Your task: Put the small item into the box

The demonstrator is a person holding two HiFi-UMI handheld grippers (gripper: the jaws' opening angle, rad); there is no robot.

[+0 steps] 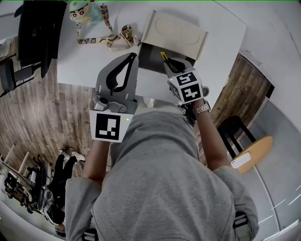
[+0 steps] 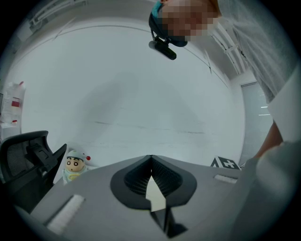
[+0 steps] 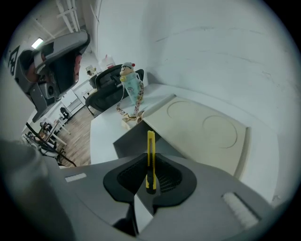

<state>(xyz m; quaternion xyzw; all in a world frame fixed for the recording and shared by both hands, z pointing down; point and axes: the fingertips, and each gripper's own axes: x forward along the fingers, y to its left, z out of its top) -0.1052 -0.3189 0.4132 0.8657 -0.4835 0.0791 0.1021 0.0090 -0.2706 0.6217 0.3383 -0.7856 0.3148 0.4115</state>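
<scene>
The right claw [image 3: 151, 159] is clamped on a slim yellow-and-black utility knife [image 3: 150, 142] over the open dark-grey box [image 3: 129, 141] on the white desk [image 1: 84, 61], while the left claw [image 2: 150, 162] is closed, empty.

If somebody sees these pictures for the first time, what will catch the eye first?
Most striking is the yellow utility knife, clamped in the right gripper over the open grey box, whose beige lid stands behind it. The left gripper is shut and empty, and a small cartoon doll with a patterned lanyard is at the far left of the white table.
</scene>
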